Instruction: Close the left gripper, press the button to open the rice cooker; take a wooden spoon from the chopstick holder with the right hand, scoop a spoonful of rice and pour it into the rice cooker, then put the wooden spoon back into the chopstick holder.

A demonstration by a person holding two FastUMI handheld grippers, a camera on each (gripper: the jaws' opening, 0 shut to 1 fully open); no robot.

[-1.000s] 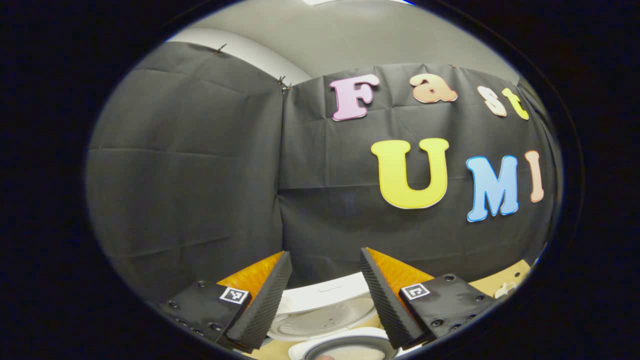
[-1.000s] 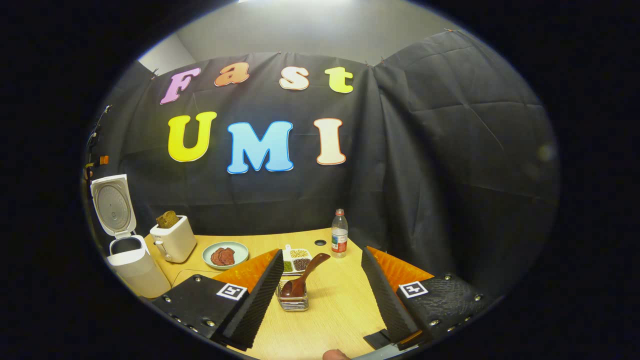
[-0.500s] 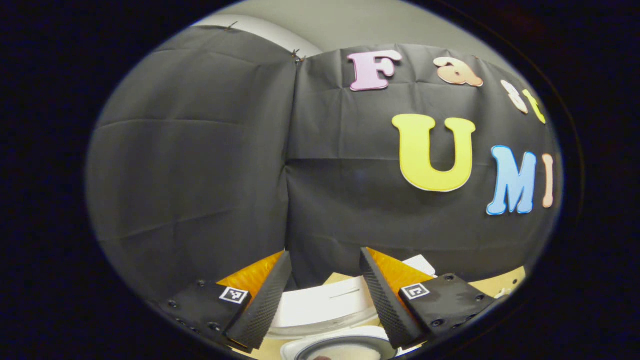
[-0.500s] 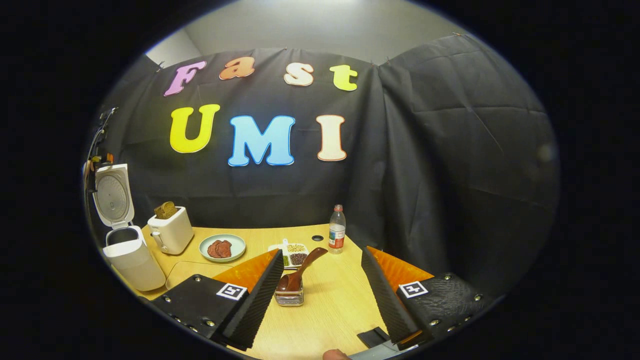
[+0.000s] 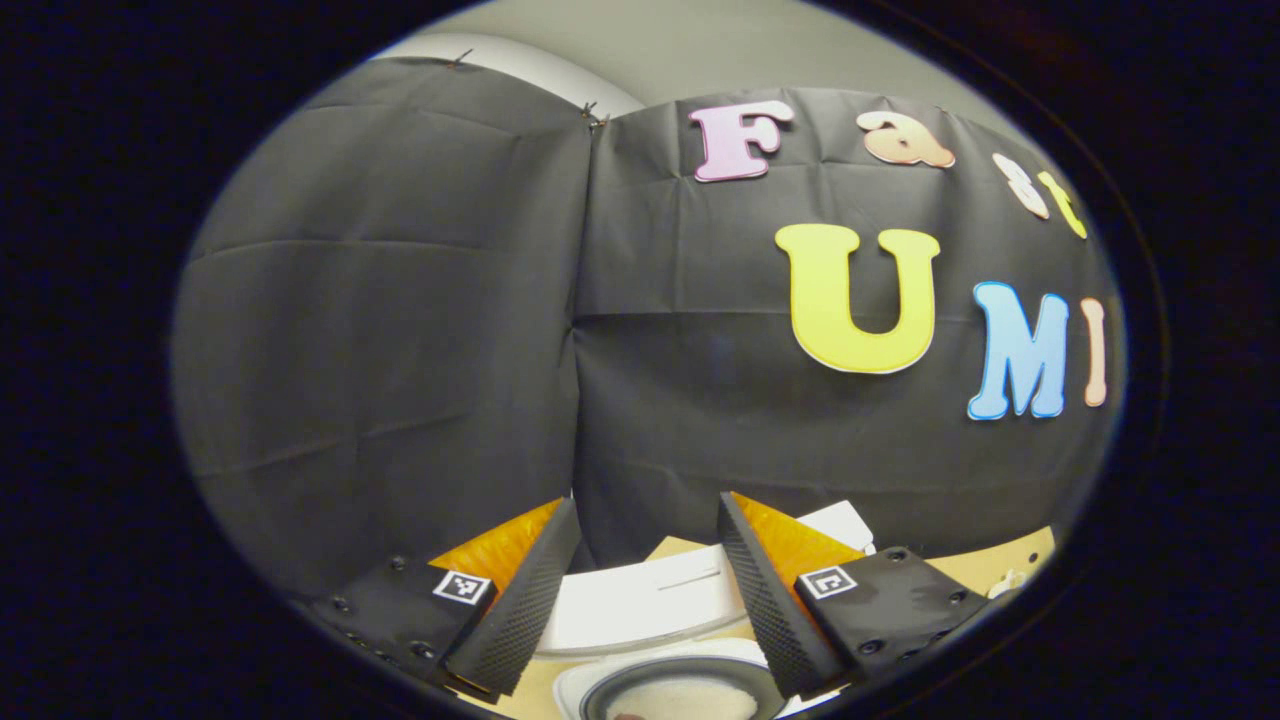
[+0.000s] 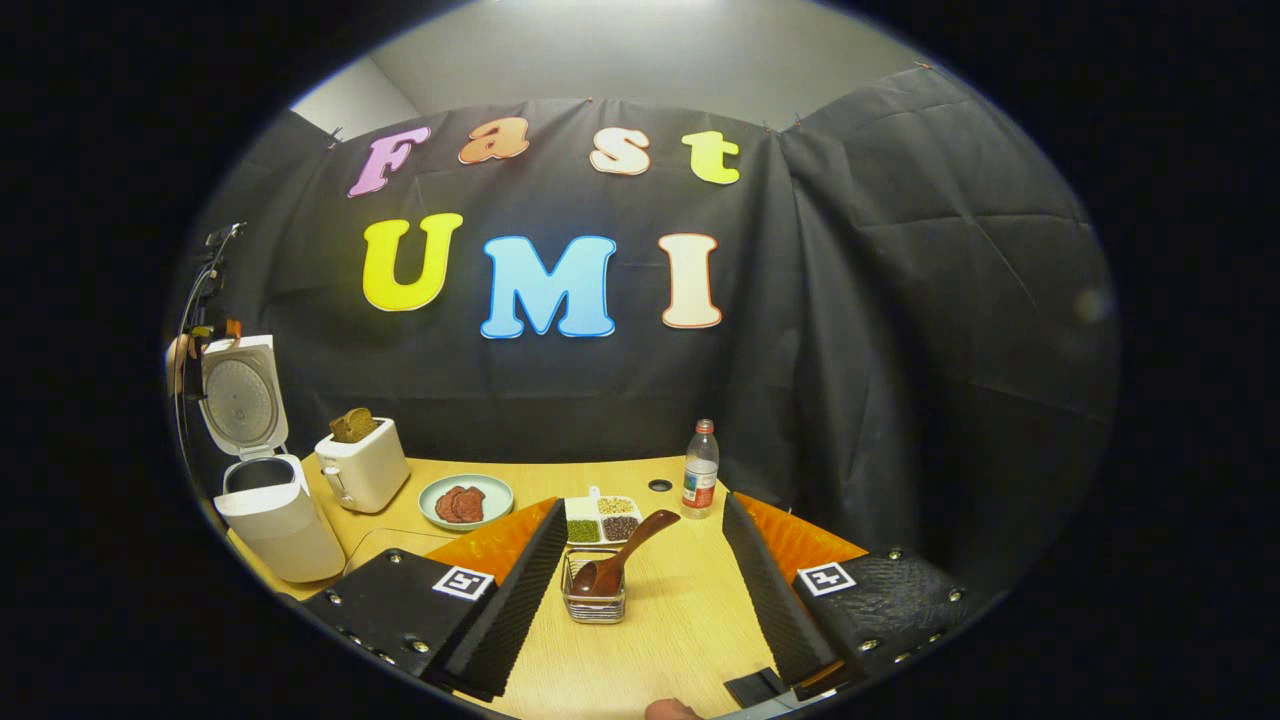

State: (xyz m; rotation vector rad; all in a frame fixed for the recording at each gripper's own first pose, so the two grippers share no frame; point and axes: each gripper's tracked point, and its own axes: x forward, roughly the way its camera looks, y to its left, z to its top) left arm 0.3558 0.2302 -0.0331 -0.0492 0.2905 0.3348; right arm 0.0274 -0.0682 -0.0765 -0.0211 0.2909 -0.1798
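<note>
Right gripper view: chopstick holder [image 6: 594, 600] nearer centre; tongs [image 6: 640, 600] stay open.

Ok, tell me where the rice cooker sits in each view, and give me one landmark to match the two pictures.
Left gripper view: the rice cooker lies at the bottom centre, between the left gripper fingers, lid up and pot visible below.
Right gripper view: the rice cooker stands at the far left on the table, lid raised, beside the toaster.
Shared landmark: the raised white lid.
</note>
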